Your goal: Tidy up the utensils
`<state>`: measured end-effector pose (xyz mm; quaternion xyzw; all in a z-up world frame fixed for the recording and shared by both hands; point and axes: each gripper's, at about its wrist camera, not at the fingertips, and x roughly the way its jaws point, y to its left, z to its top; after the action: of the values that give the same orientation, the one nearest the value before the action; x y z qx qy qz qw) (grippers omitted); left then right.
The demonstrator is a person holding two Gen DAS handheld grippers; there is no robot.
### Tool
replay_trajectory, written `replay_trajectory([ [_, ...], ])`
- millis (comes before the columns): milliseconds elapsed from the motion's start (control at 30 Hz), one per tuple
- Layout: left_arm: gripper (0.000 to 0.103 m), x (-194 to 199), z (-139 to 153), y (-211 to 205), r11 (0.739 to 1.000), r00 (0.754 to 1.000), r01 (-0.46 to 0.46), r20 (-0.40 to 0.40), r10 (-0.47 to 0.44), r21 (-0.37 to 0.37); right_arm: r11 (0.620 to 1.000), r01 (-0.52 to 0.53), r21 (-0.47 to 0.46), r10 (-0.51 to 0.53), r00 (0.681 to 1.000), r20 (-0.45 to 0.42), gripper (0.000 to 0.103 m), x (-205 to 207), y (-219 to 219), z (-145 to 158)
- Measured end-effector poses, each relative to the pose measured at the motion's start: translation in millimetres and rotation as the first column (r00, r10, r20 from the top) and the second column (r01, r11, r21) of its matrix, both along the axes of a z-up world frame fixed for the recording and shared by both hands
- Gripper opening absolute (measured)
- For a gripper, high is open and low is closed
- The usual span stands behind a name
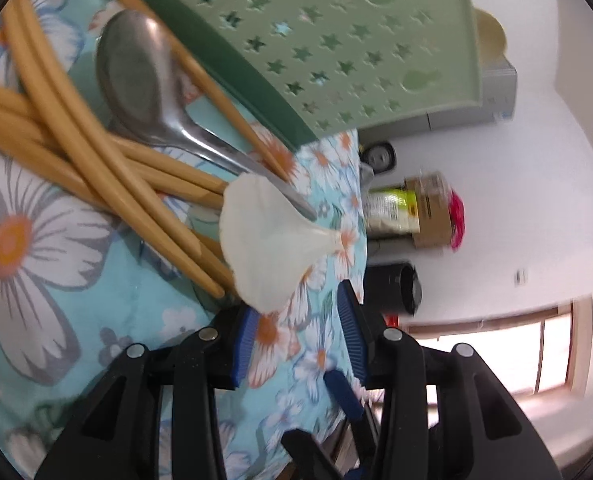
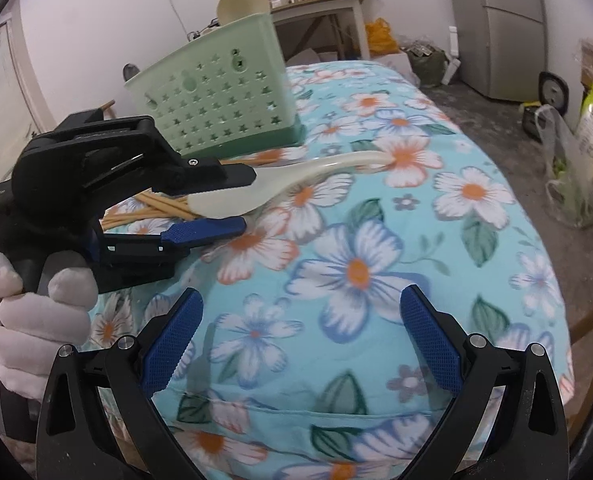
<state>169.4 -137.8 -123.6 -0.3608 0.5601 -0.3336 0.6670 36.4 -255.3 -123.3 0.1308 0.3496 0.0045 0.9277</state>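
Note:
A white ceramic spoon (image 1: 270, 240) lies on the floral cloth, its bowl just ahead of my left gripper (image 1: 300, 312), which is open with its jaws either side of the bowl's edge. A metal spoon (image 1: 144, 76) and several wooden chopsticks (image 1: 80, 128) lie in a pile beside it. The green utensil basket (image 1: 336, 40) with star holes stands behind them. In the right wrist view the left gripper (image 2: 236, 204) straddles the white spoon (image 2: 280, 184), near the basket (image 2: 216, 96). My right gripper (image 2: 300, 336) is open and empty above the cloth.
The floral cloth (image 2: 376, 264) covers a rounded table. A fridge (image 2: 500, 20), bags (image 2: 568, 176) and a cluttered side table (image 2: 320, 0) stand beyond the edge. A cream bowl (image 2: 242, 4) sits behind the basket.

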Motion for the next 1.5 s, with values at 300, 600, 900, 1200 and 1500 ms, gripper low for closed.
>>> replay_trajectory([
  [300,0.033,-7.8,-0.6,-4.6,0.983,0.983,-0.182,-0.017,0.183,0.032,0.998,0.048,0.027,-0.048,0.999,0.001,0.095,-7.2,-16.9,-3.3],
  [600,0.007,-21.4,-3.1,-19.1,0.982,0.984,-0.176,0.003,0.176,0.062,0.996,0.076,0.044,-0.077,0.997,0.018,0.095,-15.9,-26.5,0.1],
  [900,0.003,-43.9,23.4,-28.8,0.992,0.990,-0.117,0.081,0.113,0.051,0.981,0.180,0.074,-0.185,0.980,0.074,0.095,-34.4,-50.5,12.1],
  [1200,0.003,-66.6,65.7,-15.1,0.991,0.959,-0.085,0.279,0.053,0.104,0.970,0.235,0.065,-0.242,0.957,0.161,0.095,-54.5,-61.0,33.1],
  [1500,0.003,-86.7,110.8,38.6,0.962,0.829,-0.191,0.556,0.053,0.194,0.976,0.219,0.011,-0.215,0.950,0.228,0.095,-56.6,-47.7,52.7],
])
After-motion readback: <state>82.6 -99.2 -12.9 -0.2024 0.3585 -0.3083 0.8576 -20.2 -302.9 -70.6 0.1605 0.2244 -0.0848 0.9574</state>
